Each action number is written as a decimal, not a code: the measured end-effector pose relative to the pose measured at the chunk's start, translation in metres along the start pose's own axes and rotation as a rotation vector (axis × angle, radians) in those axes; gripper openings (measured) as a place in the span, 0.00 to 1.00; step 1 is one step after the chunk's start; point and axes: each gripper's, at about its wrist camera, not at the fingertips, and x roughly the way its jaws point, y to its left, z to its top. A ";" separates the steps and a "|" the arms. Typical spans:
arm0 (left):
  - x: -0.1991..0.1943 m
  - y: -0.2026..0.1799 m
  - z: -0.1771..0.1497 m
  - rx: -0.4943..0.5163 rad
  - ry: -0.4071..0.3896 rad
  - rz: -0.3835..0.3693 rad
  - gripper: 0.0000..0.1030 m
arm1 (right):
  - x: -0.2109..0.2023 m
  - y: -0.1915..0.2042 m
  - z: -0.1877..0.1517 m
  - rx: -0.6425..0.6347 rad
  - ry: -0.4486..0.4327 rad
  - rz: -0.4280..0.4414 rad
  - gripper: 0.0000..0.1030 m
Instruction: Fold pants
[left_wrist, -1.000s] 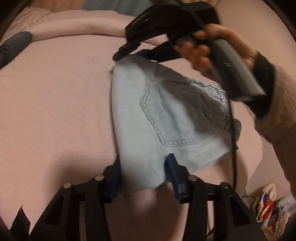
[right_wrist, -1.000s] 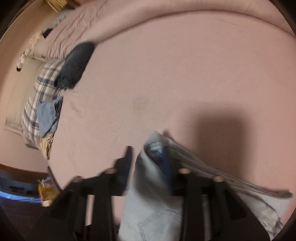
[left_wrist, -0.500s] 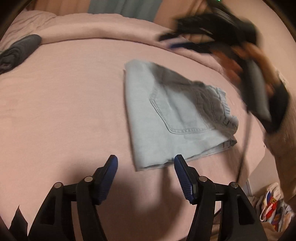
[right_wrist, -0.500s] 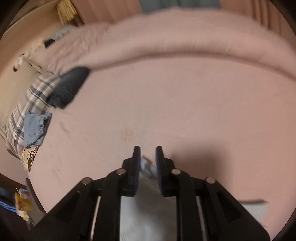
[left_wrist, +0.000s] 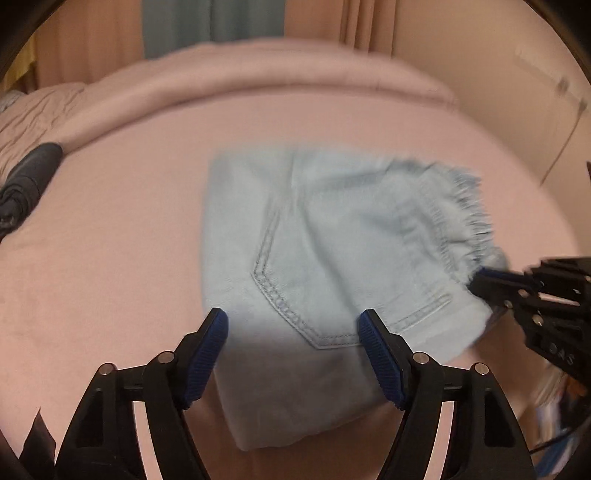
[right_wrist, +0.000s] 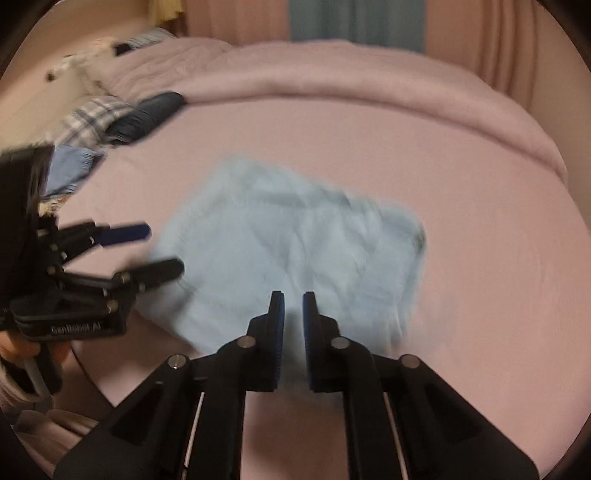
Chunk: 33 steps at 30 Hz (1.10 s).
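Note:
Light blue denim pants (left_wrist: 332, 251) lie folded into a compact rectangle on the pink bed, back pocket up, frayed hem at the right. They also show in the right wrist view (right_wrist: 291, 243), blurred. My left gripper (left_wrist: 293, 325) is open and empty, hovering over the near edge of the pants. My right gripper (right_wrist: 293, 306) has its jaws nearly closed with a narrow gap and holds nothing, just above the pants' near edge. It also shows at the right of the left wrist view (left_wrist: 491, 280).
The pink bed sheet (left_wrist: 110, 240) spreads all around. A dark folded garment (left_wrist: 29, 177) lies at the far left. A plaid pillow (right_wrist: 88, 118) and a blue cloth (right_wrist: 70, 166) lie at the left bed edge. A rolled pink duvet (right_wrist: 351, 74) lines the back.
Both grippers let go of the pants and pulled back. The left opened wide. The right swung round to the pants' right side. The pants now lie flat and folded.

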 end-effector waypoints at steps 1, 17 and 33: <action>0.002 -0.002 -0.002 0.009 -0.022 0.026 0.80 | 0.015 -0.007 -0.011 0.019 0.052 -0.022 0.03; -0.040 0.043 -0.035 -0.218 0.011 -0.014 0.91 | -0.001 -0.076 -0.021 0.482 -0.085 0.388 0.67; -0.032 0.049 -0.029 -0.248 0.022 0.005 0.97 | 0.000 -0.106 -0.038 0.553 -0.033 0.294 0.73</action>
